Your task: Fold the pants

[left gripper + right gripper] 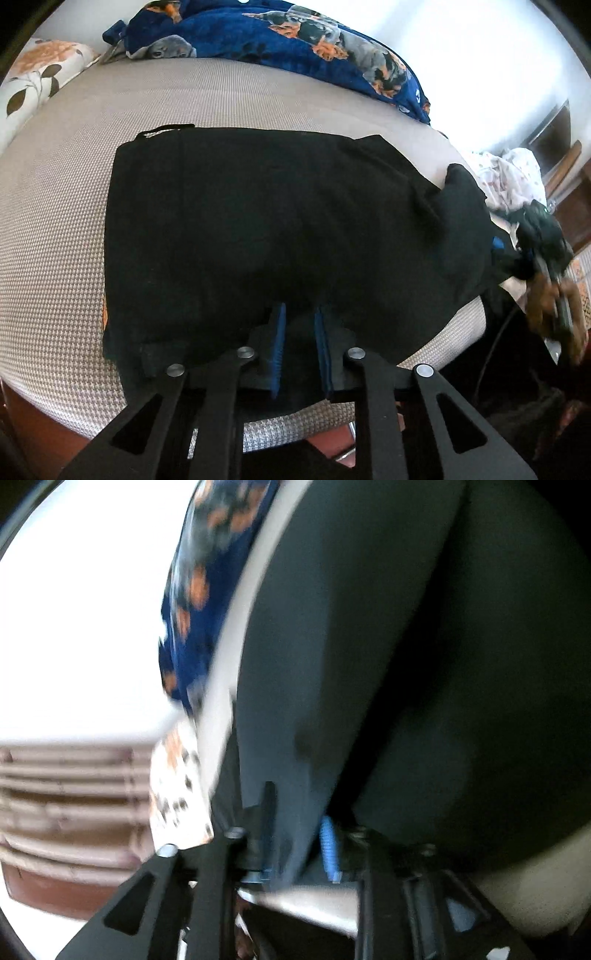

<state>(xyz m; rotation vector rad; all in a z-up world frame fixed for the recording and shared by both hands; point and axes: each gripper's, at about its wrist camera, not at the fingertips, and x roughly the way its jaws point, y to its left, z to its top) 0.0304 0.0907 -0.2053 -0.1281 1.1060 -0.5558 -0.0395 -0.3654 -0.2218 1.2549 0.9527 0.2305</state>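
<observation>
black pants (258, 221), houndstooth bedcover (55, 240)

Black pants (406, 664) between gripper (299, 823) fingers

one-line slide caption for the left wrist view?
Left claw grips the near edge of black pants on the bed; right claw holds the far end.

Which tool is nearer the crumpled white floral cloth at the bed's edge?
Right. The right tool grips the black pants at the end just below the white floral cloth. The left tool holds the pants' near edge, farther away.
</observation>
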